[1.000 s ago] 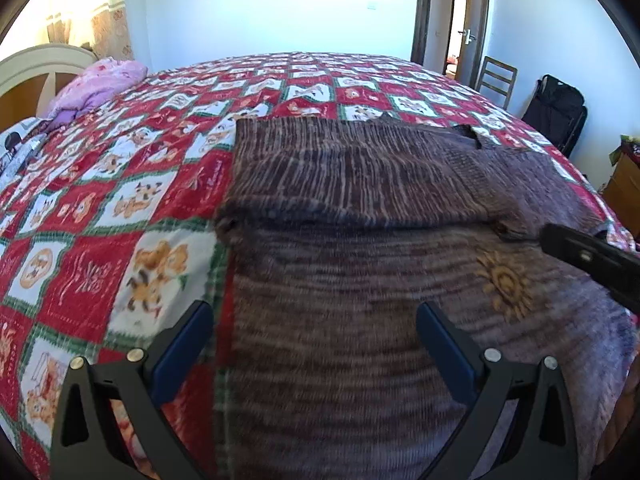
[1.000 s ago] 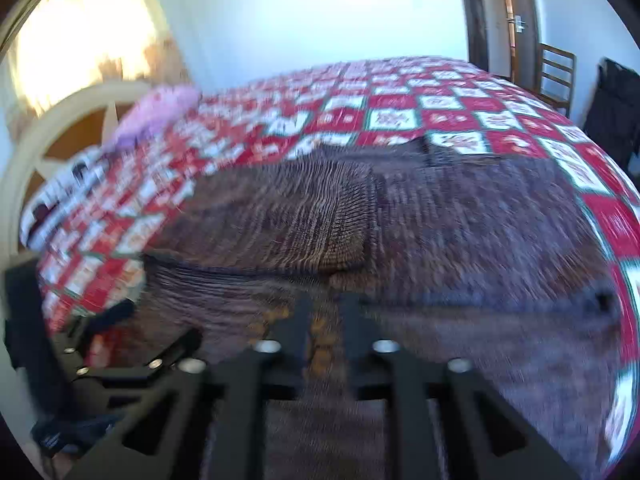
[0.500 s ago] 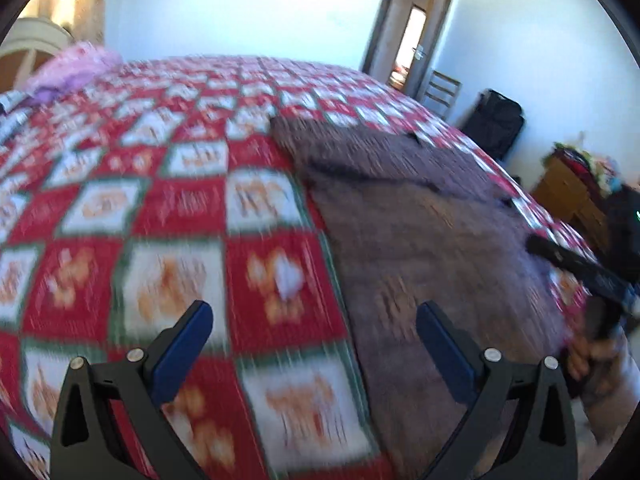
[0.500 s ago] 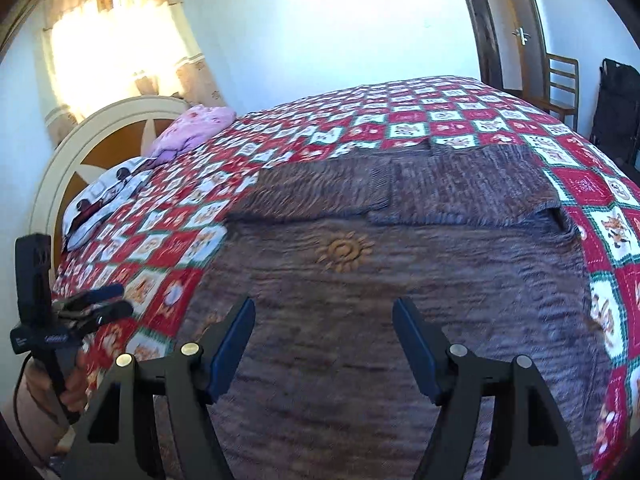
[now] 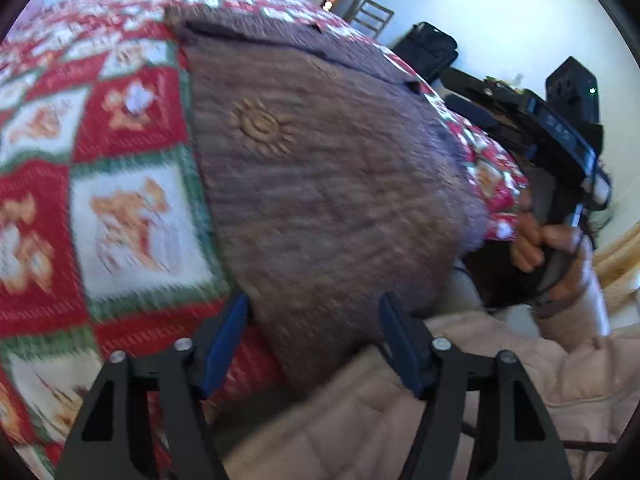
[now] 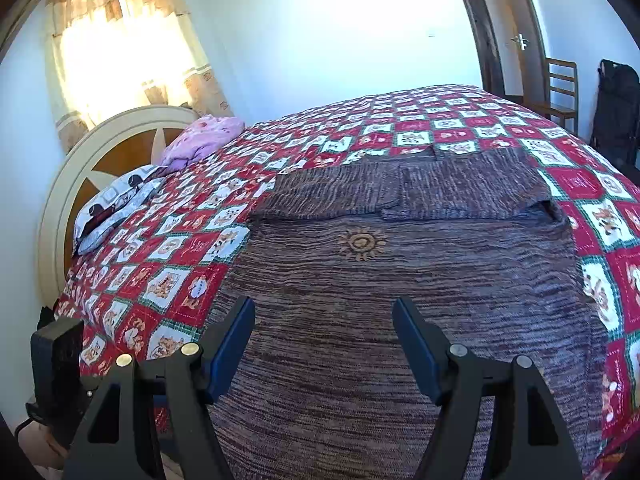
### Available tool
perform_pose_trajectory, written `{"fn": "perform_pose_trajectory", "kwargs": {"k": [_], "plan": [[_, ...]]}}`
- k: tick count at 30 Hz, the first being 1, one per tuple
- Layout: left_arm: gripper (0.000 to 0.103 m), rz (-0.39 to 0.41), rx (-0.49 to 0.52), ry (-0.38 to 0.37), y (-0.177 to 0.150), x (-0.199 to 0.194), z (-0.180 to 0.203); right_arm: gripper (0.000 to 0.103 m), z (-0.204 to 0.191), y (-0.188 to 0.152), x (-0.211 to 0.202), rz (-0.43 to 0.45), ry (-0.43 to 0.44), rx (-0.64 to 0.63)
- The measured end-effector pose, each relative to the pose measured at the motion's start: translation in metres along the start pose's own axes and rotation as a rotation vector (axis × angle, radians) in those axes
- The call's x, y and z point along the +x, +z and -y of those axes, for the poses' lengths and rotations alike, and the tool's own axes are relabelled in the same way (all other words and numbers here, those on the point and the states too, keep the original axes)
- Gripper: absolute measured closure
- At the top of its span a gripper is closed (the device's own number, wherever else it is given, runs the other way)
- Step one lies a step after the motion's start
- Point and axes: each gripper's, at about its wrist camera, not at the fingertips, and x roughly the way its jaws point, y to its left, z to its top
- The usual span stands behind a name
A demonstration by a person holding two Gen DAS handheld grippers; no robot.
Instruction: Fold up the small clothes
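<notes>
A brown striped knit sweater (image 6: 400, 280) with an orange sun motif (image 6: 360, 242) lies flat on the bed, both sleeves folded across its upper part. My left gripper (image 5: 316, 340) points down at the near left corner of the sweater (image 5: 320, 180). Its jaws are closing with that hem corner between them, and the pads stand apart from the cloth. My right gripper (image 6: 324, 344) hovers open over the near hem, nothing pinched. In the left wrist view, a hand (image 5: 548, 240) holds the right gripper (image 5: 456, 88) beyond the sweater's far edge.
A red, white and green patchwork bedspread (image 6: 440, 124) covers the bed. A pink garment (image 6: 204, 136) and a patterned pillow (image 6: 116, 208) lie by the round headboard (image 6: 80, 168). A wooden chair (image 6: 560, 88) and black bag (image 6: 616, 108) stand by the door. A beige quilted jacket (image 5: 440, 400) is close below.
The left gripper swung out over the bedspread, then down to the sweater's near corner, and its jaws narrowed. The right gripper went from nearly shut to open and drew back towards the hem.
</notes>
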Motion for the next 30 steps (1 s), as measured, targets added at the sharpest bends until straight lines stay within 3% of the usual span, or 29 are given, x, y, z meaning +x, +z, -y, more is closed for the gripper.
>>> {"fn": "perform_pose_trajectory", "kwargs": {"k": [7, 9, 10, 11, 12, 19, 22, 26, 30], "plan": [[0.035, 0.010, -0.051, 0.016, -0.006, 0.003, 0.006, 0.031, 0.005, -0.003, -0.006, 0.016, 0.015, 0.021], [0.039, 0.022, -0.071, 0.017, -0.003, 0.005, 0.006, 0.031, 0.004, -0.004, -0.006, 0.017, 0.022, 0.022], [0.059, 0.020, -0.073, 0.026, -0.003, 0.004, 0.005, 0.031, 0.004, -0.004, -0.006, 0.017, 0.024, 0.021], [0.086, 0.002, -0.080, 0.039, -0.002, 0.007, 0.003, 0.031, 0.004, -0.005, -0.006, 0.016, 0.027, 0.019], [0.094, -0.009, -0.090, 0.042, -0.003, 0.010, 0.001, 0.031, 0.003, -0.005, -0.007, 0.016, 0.028, 0.016], [0.094, 0.006, -0.097, 0.026, -0.002, 0.003, 0.001, 0.031, 0.005, -0.010, -0.010, 0.010, 0.055, 0.019], [0.094, 0.052, -0.076, -0.014, 0.011, -0.011, 0.010, 0.031, 0.008, -0.016, -0.009, -0.020, 0.128, 0.035], [0.094, 0.104, -0.081, -0.089, 0.048, -0.015, 0.017, 0.031, 0.008, -0.031, -0.012, -0.061, 0.289, 0.051], [0.094, 0.089, -0.068, -0.084, 0.082, 0.005, 0.021, 0.031, -0.003, -0.045, -0.010, -0.113, 0.348, 0.014]]}}
